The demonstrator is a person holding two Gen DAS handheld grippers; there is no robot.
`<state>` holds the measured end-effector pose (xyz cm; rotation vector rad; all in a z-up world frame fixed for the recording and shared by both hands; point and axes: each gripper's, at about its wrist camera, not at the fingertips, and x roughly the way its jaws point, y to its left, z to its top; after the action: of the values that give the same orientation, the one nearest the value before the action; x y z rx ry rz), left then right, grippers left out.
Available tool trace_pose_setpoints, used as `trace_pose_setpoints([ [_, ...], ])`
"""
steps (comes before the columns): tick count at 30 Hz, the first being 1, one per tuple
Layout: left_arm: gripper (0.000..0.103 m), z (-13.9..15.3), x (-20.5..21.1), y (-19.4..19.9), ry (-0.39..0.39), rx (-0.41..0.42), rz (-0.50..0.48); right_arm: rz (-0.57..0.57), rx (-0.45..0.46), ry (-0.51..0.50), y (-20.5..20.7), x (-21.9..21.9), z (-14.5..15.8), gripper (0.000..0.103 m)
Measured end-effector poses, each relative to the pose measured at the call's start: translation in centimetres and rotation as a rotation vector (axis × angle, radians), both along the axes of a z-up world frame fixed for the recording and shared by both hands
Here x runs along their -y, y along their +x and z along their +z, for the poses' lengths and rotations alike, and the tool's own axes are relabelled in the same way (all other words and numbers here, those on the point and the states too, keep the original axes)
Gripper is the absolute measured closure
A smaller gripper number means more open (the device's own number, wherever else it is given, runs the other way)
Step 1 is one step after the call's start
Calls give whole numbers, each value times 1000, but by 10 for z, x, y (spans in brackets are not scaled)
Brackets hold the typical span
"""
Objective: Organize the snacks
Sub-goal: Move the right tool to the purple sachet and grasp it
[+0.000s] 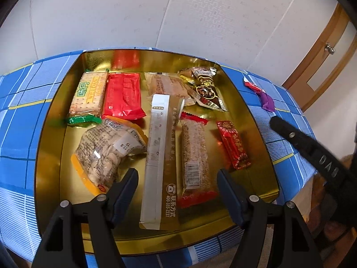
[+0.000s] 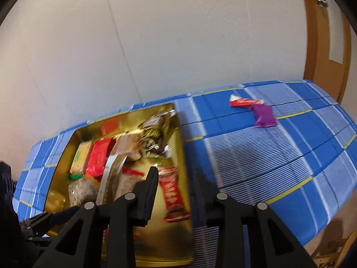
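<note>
Looking along the left gripper (image 1: 177, 184), we are seeing its fingers spread with nothing pinched, hanging over the gold tin (image 1: 48, 134); a long white box (image 1: 156, 156) and a grain bar (image 1: 195, 156) are lying just ahead between them.

Looking along the right gripper (image 2: 176, 187), we are seeing its fingers apart and empty above the tin's right wall, a red packet (image 2: 171, 194) between them. A purple wrapper (image 2: 264, 115) and a red wrapper (image 2: 243, 101) are lying on the blue cloth (image 2: 290, 156), well ahead to the right.
</note>
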<state>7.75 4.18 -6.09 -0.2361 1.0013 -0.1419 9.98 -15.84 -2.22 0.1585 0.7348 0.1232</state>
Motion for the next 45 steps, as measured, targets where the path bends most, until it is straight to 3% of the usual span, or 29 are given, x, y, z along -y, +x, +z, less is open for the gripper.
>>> trace_pose_setpoints([
  [6,29,6,17,2,21,4,-44,-75,1,30,0,36,-3,70],
  [12,24,19,45,12,35,12,-113,-164,-31,-8,1,82,-25,70],
  [23,21,45,120,62,60,11,-226,-234,-15,73,15,144,-54,70],
  [27,21,41,138,78,80,9,-234,-212,-37,103,49,147,-50,70],
  [29,21,38,141,82,82,1,-232,-188,-50,80,75,143,-45,61],
  [32,21,34,143,86,91,-5,-238,-181,-87,37,114,139,-43,61],
  [36,21,31,142,94,116,-6,-246,-187,-132,97,157,143,-49,61],
  [39,21,30,140,103,130,-14,-244,-179,-135,66,173,140,-55,61],
  [42,21,32,140,112,143,-6,-242,-155,-122,42,172,139,-59,70],
  [44,21,34,144,115,152,1,-249,-144,-121,50,167,143,-63,84],
  [45,21,36,146,117,157,8,-253,-143,-118,58,165,146,-64,86],
])
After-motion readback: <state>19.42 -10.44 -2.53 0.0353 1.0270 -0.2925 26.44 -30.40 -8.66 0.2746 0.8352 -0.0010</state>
